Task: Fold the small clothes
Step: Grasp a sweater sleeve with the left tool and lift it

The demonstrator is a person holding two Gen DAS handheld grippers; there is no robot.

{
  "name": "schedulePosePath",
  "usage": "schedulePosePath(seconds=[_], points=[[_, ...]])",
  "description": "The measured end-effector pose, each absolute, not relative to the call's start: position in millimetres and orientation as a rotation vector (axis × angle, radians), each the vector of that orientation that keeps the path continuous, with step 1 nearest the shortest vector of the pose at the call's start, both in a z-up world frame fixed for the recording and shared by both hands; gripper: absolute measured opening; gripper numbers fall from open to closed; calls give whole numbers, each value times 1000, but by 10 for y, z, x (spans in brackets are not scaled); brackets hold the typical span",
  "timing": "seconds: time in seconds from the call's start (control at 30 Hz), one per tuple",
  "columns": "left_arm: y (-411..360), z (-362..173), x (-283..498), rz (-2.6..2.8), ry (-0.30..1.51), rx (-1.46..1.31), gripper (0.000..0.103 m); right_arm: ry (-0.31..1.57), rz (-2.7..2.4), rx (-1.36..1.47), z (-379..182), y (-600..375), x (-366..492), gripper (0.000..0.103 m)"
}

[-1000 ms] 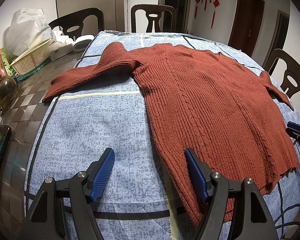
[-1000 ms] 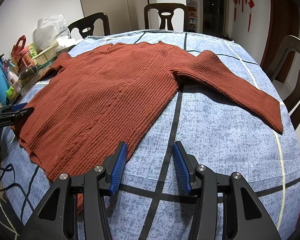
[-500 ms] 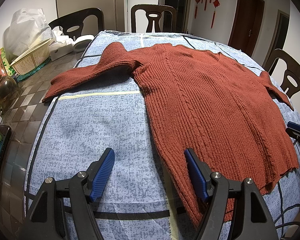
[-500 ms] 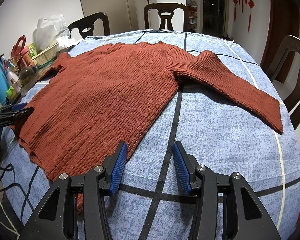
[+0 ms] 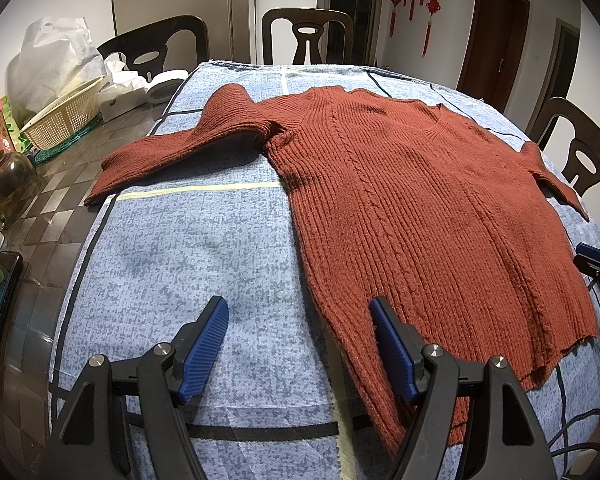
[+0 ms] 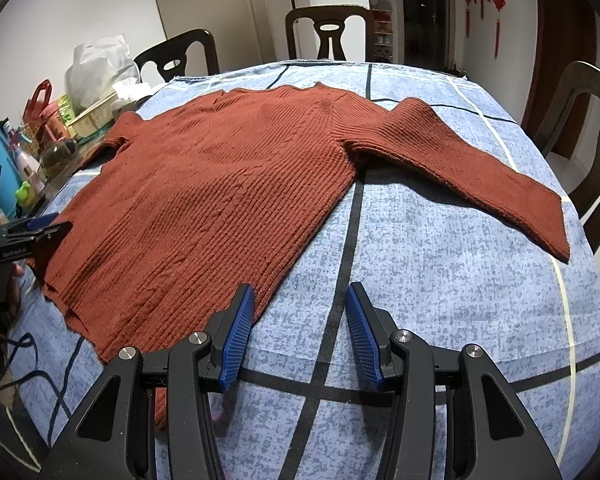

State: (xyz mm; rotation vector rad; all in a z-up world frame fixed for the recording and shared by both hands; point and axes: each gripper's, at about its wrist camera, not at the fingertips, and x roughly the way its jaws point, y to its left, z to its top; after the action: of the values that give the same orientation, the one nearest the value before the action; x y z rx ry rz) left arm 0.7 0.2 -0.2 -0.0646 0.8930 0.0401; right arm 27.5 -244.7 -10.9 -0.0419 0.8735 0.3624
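From the left wrist view we find the rust-red ribbed knit sweater [image 5: 412, 208] spread flat, unfolded, on the blue mottled tablecloth [image 5: 188, 248]; its long axis runs from hem, nearest us, to collar, far; the left gripper [image 5: 298, 344] stands wide apart and holds nothing, its right finger over the sweater's near left side edge; one sleeve [image 5: 172, 152] stretches away leftward. From the right wrist view the right gripper [image 6: 300, 332] is likewise parted and empty, its left finger just beside the opposite side edge near the hem; the other sleeve [image 6: 460, 168] lies out rightward. We judge each gripper equally near its own hem corner.
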Motion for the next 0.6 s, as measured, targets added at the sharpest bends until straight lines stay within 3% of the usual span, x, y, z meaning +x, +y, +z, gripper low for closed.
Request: schedulePosePath(seconds=[0.33,0.6], points=[[98,75,75,47,936,-122,71,894,354,-25,-2,-2402,297,48],[535,410,290,137,808,-159,70,843,365,-75,146,-2176,406,48]])
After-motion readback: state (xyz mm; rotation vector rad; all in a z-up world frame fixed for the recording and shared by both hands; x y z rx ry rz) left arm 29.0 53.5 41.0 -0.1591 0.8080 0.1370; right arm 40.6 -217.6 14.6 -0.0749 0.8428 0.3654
